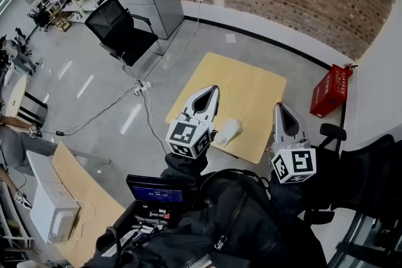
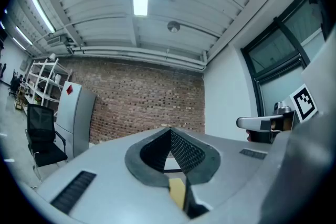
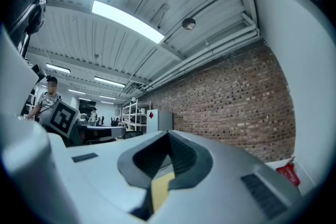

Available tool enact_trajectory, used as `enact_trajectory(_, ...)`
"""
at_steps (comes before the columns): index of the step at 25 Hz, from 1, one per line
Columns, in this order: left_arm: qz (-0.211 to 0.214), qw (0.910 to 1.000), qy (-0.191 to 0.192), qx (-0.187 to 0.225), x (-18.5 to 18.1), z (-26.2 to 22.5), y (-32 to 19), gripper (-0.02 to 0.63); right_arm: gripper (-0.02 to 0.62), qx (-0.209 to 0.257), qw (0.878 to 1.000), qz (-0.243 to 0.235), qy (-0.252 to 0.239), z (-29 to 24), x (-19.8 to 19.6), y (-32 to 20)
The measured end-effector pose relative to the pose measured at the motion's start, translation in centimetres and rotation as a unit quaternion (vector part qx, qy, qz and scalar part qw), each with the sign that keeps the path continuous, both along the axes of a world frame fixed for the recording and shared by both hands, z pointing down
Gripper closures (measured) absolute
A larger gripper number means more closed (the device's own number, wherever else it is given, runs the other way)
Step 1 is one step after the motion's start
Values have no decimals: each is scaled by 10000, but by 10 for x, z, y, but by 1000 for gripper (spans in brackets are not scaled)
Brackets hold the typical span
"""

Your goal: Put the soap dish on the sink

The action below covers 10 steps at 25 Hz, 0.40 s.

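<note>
White obj. (image 1: 227, 132) on table (image 1: 251, 88), indistinct

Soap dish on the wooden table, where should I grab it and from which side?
Likely across its narrow width near the middle, coming from above: the soap dish lies flat and elongated on the table. Finer shape is too small to tell.

Wooden table (image 1: 251, 88): open surface across far and right parts; white object (image 1: 227, 132) near front-left edge; red crate (image 1: 331, 90) on floor off far-right corner; power strip (image 1: 141, 88) with cables on floor left
</note>
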<state>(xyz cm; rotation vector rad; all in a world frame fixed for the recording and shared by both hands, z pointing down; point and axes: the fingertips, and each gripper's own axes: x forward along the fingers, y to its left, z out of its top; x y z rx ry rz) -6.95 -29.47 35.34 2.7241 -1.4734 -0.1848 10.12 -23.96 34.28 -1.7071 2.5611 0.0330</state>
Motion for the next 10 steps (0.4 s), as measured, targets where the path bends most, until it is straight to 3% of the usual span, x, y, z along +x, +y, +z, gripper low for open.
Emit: enact_trajectory(10,29,9999,-59,-81,2,2,-2,606,592,-14,10000,-7,-3,1,0,-2)
